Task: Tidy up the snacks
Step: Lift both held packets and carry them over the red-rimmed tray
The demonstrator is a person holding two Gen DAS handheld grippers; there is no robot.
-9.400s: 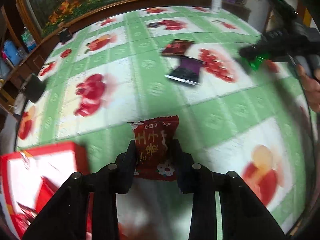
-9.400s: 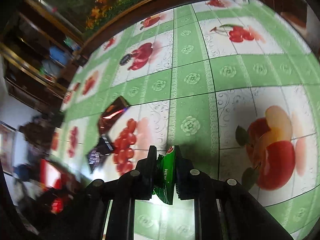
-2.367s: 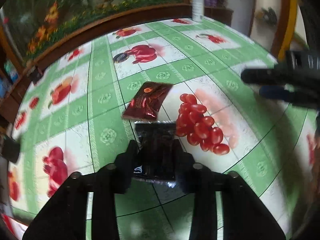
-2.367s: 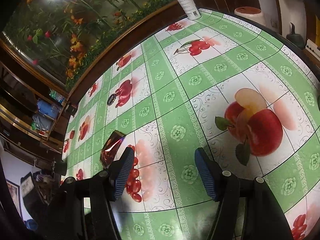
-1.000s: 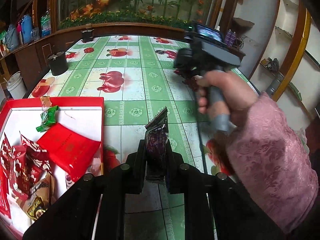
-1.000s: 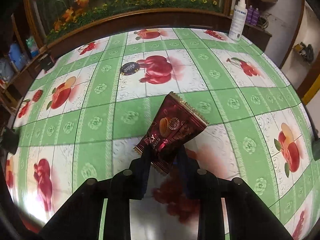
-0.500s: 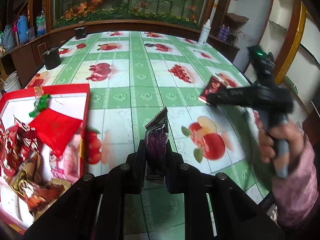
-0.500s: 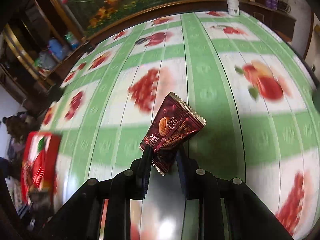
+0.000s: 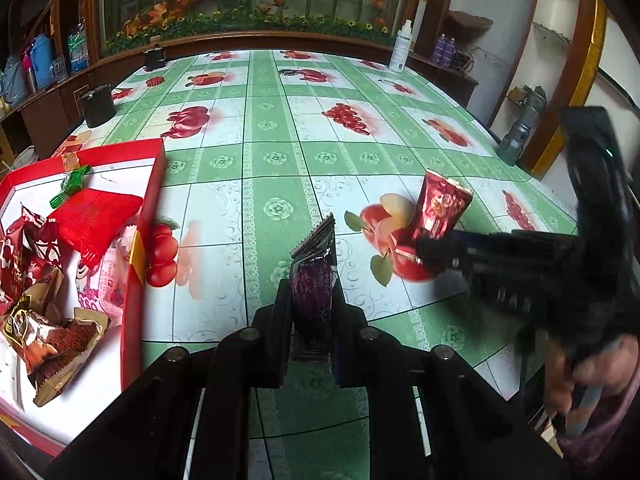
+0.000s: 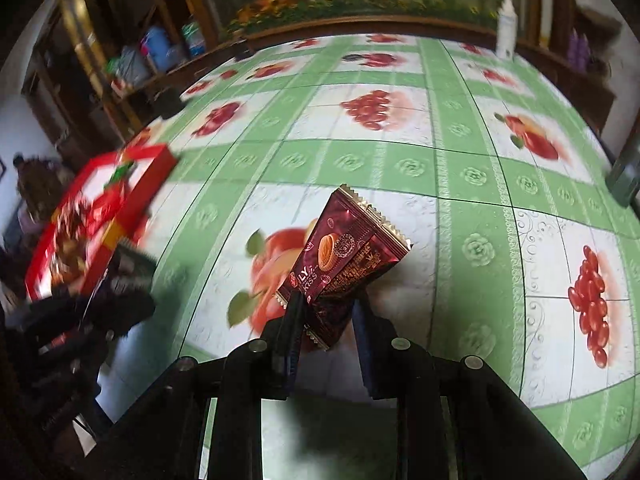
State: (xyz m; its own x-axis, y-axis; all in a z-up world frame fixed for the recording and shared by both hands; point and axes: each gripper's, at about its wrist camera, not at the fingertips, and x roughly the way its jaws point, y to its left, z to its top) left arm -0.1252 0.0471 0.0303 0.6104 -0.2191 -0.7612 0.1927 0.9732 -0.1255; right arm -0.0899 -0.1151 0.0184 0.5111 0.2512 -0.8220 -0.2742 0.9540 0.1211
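Observation:
My left gripper [image 9: 310, 312] is shut on a dark purple snack packet [image 9: 314, 280], held upright above the table just right of the red box [image 9: 134, 248]. The box holds several snacks, among them a red packet [image 9: 94, 216] and a small green candy [image 9: 68, 188]. My right gripper [image 10: 326, 320] is shut on a maroon cookie packet [image 10: 344, 256] and holds it above the table; it also shows in the left wrist view [image 9: 440, 212]. The red box shows blurred at the left of the right wrist view [image 10: 120, 216].
The table has a green and white fruit-print cloth [image 9: 280, 160]. A black cup [image 9: 96, 104] stands at the far left, a white spray bottle [image 9: 402, 50] at the far edge, a grey flashlight [image 9: 520, 128] at the right edge.
Both grippers keep their packets. The right gripper has swung left toward the red box, which now shows in its view. The left gripper has barely moved.

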